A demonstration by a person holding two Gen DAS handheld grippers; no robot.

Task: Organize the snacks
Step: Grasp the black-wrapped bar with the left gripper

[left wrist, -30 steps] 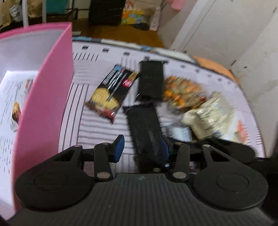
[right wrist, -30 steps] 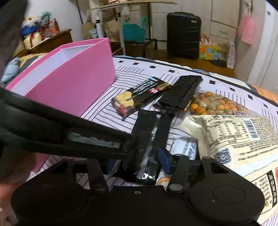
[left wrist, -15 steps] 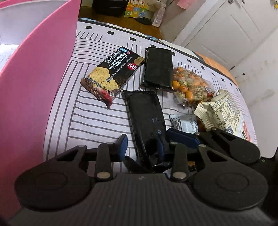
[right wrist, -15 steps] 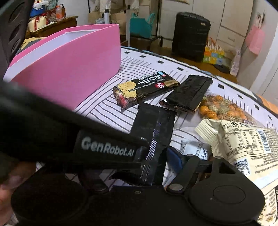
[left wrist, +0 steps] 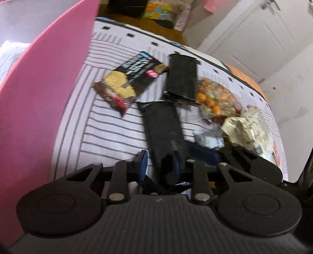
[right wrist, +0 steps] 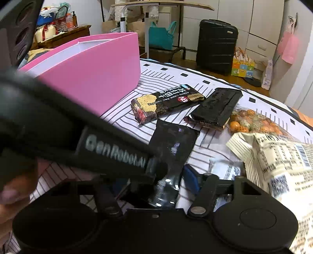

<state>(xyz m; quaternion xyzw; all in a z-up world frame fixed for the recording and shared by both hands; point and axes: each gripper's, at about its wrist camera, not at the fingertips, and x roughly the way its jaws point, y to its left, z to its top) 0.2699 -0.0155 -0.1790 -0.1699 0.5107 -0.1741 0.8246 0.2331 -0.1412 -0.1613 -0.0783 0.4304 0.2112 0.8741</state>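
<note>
Left tongs (left wrist: 159,166) clamp tight on the glossy black foil snack packet (left wrist: 163,127), at six o'clock of the cracker pack (left wrist: 129,82), ready for the pink box (left wrist: 49,97); right tongs (right wrist: 156,181) have just narrowed, gripping nothing.

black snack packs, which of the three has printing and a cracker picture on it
The cracker pack lying closest to the pink box; the two other black packs are plain.

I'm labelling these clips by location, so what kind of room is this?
Most likely a bedroom at home: the snacks lie on a striped bedsheet, with white wardrobe doors and a black suitcase standing on the wooden floor behind.
</note>
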